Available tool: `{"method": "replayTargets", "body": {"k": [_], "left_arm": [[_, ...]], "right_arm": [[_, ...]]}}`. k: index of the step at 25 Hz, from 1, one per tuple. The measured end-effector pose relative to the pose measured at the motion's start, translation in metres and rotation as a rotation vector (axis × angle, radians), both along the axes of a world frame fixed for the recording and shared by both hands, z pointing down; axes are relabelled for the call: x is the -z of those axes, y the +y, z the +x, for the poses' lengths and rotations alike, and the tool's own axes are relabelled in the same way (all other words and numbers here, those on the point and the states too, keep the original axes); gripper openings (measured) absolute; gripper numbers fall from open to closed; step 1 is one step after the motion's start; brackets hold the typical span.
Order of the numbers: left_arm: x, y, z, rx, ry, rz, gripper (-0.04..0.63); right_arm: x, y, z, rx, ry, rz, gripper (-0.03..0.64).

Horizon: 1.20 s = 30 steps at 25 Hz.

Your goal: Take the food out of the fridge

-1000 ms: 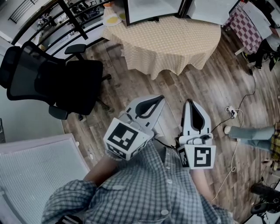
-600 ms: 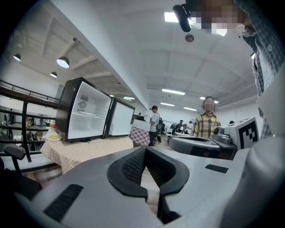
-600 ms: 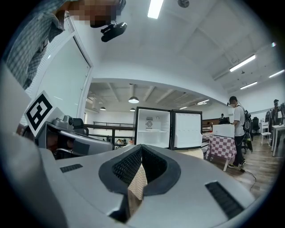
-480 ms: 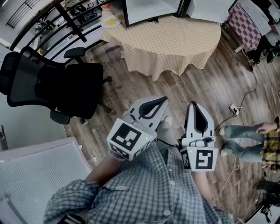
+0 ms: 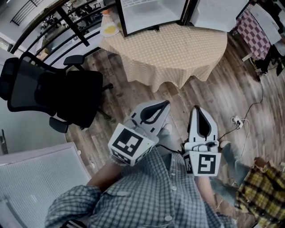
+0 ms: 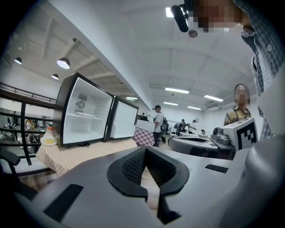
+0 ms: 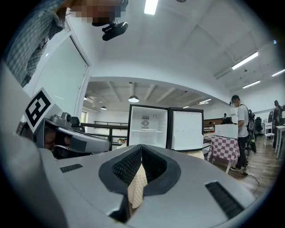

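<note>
Both tools, left gripper (image 5: 156, 109) and right gripper (image 5: 198, 118), are carried side by side with jaws pressed together on nothing, presumably in approach, since the open fridge (image 5: 149, 13) stands well apart on the bench (image 5: 178, 49), its food too distant to discern.

This looks like a large open office or lab hall. Long strip lights (image 6: 177, 90) line the ceiling above a wood-plank floor (image 5: 213, 89). There is a black swivel chair (image 5: 53, 93), a small fridge (image 7: 148, 125) stands on a cloth-covered table (image 5: 178, 49), and people (image 6: 158, 124) stand among further tables.
</note>
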<state>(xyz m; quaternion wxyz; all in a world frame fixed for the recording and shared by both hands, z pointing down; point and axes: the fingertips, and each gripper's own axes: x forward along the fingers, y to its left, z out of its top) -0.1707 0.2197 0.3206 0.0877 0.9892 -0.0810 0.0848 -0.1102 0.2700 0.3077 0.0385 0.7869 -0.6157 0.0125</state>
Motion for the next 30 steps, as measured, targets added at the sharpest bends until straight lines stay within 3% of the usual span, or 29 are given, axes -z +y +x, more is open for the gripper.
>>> {"method": "replayTargets", "body": {"k": [17,25,30], "left_arm": [[0.011,-0.046,0.116,0.18,-0.001,0.014,0.006],[0.006,-0.056,0.13,0.246,-0.008,0.011,0.006],[-0.003,-0.068,0.135,0.248,-0.017,0.006,0.006]], "right_arm": [[0.0,-0.064,0.122,0.199,0.04,-0.005,0.009],[-0.004,-0.075,0.156,0.23,0.045,-0.001,0.009],[-0.01,-0.08,0.167,0.212,-0.047,0.018,0.009]]}}
